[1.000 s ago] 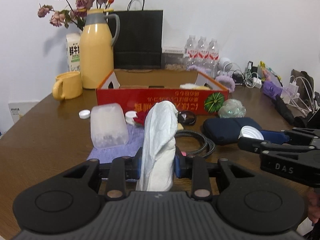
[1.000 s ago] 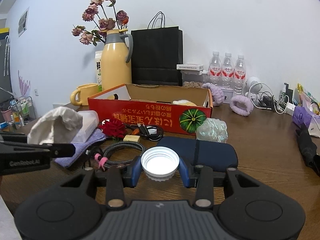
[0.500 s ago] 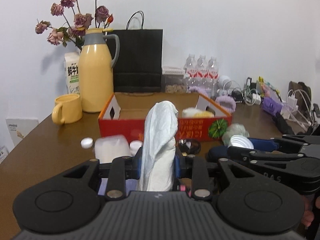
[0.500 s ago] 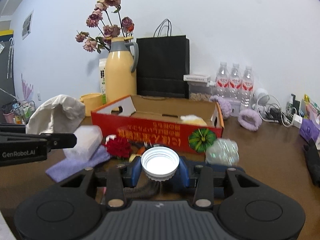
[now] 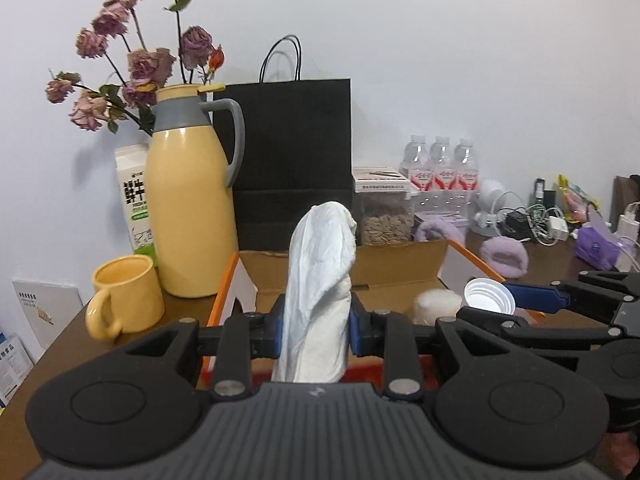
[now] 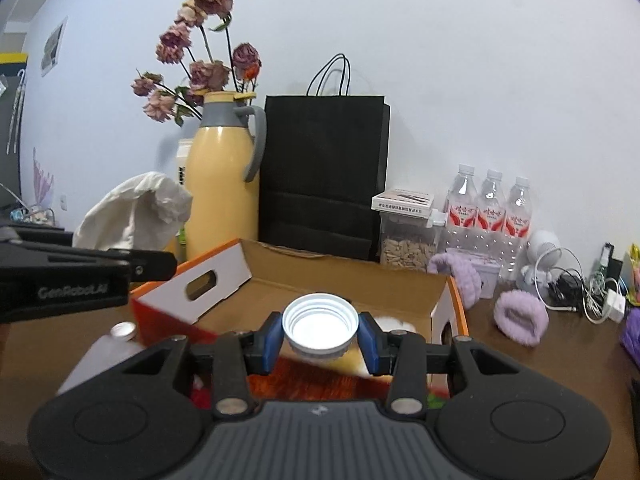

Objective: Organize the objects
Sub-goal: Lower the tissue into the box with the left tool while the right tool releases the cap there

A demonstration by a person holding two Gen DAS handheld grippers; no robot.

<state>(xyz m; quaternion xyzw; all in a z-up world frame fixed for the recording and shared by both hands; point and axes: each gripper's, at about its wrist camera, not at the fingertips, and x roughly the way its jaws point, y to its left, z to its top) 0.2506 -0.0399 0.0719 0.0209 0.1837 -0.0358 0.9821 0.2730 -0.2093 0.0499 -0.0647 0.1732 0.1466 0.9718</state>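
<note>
Just above the near edge of the orange cardboard box, the left gripper is clamped on a crumpled white cloth that stands upright between its blue pads. Beside it, over the box's right half, the right gripper pinches a white plastic lid, open side up; the same lid shows in the left view. Inside the box lies a pale, fluffy thing, perhaps a puff, too blurred to name. Behind the box stand a yellow thermos jug holding dried roses, a black paper bag and three water bottles. A yellow mug sits on the desk left of the box.
</note>
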